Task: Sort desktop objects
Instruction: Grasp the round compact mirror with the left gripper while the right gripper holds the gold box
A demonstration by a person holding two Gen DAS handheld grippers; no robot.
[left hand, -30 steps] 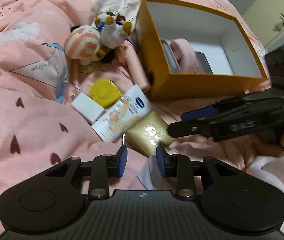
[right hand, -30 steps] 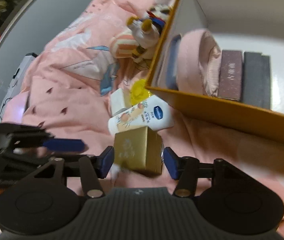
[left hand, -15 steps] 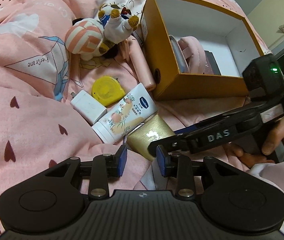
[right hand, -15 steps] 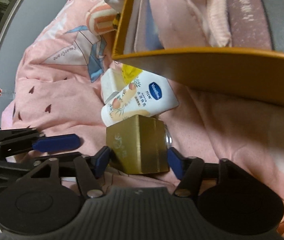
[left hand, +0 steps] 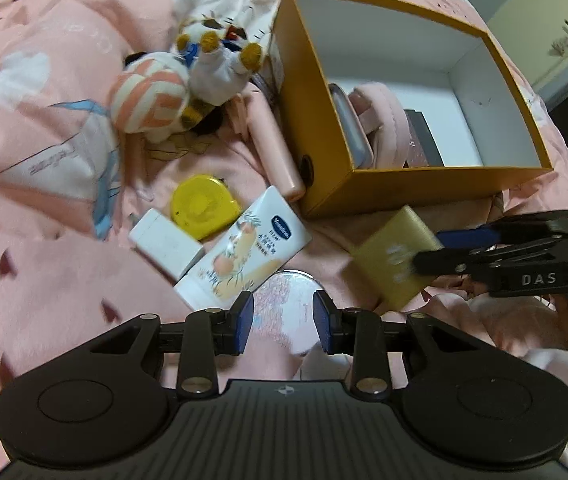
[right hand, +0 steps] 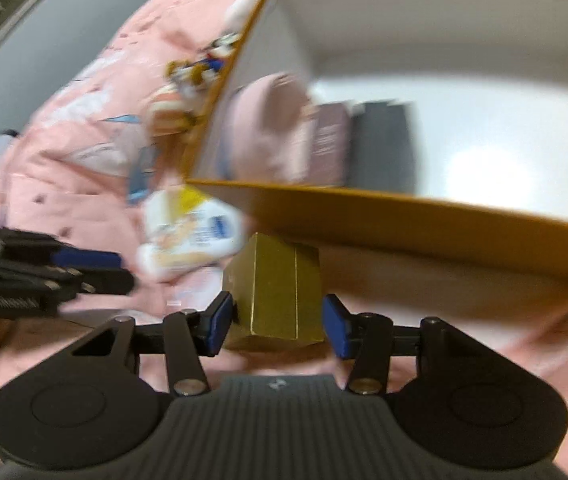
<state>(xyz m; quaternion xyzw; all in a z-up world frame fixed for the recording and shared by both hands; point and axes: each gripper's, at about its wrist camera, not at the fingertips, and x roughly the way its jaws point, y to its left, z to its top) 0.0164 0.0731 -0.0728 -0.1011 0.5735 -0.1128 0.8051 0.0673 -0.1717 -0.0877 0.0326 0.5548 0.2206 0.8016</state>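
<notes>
My right gripper (right hand: 278, 326) is shut on a small gold box (right hand: 274, 292) and holds it lifted just in front of the yellow cardboard box (right hand: 423, 216); the gold box (left hand: 393, 258) also shows in the left wrist view. My left gripper (left hand: 282, 322) is open and empty, its fingers on either side of a round pink-white tin (left hand: 285, 300) on the pink bedding. A Vaseline tube (left hand: 244, 248), a yellow tape measure (left hand: 202, 206) and a white adapter block (left hand: 166, 246) lie just beyond it.
The yellow box (left hand: 399, 188) holds a pink pouch (left hand: 379, 124), a grey case and dark booklets (left hand: 423, 142). Two plush toys (left hand: 188, 84) and a pink tube (left hand: 276, 152) lie to its left. Everything rests on rumpled pink bedding (left hand: 44, 280).
My right gripper has closed on the gold box and lifted it off the round tin, carrying it right toward the yellow box. The round tin is now uncovered between my left fingers.
</notes>
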